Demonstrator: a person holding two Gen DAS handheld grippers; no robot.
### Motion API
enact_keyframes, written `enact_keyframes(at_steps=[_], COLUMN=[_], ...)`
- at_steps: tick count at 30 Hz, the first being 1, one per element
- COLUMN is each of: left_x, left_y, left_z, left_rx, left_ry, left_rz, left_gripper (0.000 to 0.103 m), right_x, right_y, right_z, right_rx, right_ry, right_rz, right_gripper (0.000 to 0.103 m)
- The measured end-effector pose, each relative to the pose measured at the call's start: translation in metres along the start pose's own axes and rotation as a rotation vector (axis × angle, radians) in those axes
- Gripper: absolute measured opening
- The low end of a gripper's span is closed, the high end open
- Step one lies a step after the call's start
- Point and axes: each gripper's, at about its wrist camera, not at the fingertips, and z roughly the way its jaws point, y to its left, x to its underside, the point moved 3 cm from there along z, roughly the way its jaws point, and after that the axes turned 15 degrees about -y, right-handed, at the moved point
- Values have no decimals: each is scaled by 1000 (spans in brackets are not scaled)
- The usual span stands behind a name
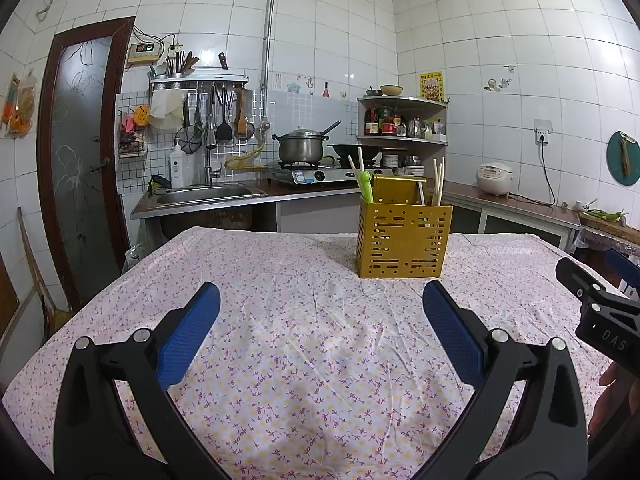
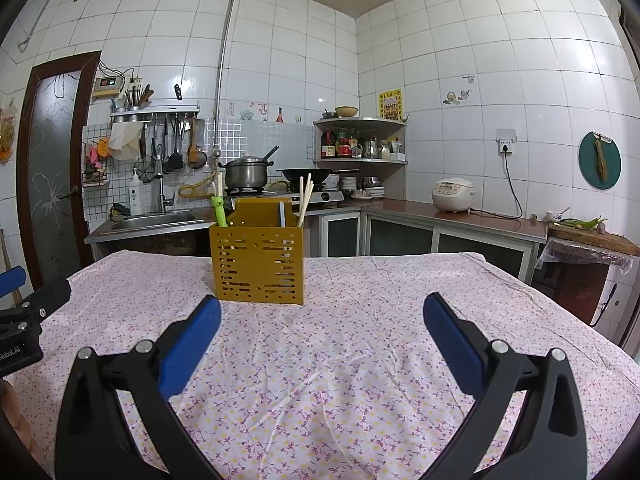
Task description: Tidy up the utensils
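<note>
Left wrist view: the left hand-held gripper [image 1: 321, 328] is spread wide and empty above the floral surface [image 1: 280, 360]. At the right edge, the right hand-held gripper [image 2: 322, 334], equally released and empty, reads "DAS". Farther ahead, right of centre, the yellow holder [image 1: 404, 240] stands upright with chopsticks [image 1: 439, 184] inside.
</note>
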Motion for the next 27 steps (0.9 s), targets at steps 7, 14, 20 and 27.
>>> enact_keyframes(at_steps=[7, 14, 20, 27], left_x=[0, 1, 2, 6], left_y=[0, 0, 0, -2], left_z=[0, 0, 0, -3], left_rx=[-1, -1, -4, -4], left_ry=[1, 3, 0, -7], left_rz=[1, 1, 3, 13], left_gripper=[98, 98, 98, 98], right_x=[0, 0, 0, 1], right_y=[0, 0, 0, 0], right_z=[-1, -1, -1, 0], right_rx=[0, 0, 0, -1], right_ry=[2, 1, 1, 7], right_rz=[0, 0, 0, -3], right_gripper=[99, 99, 99, 99])
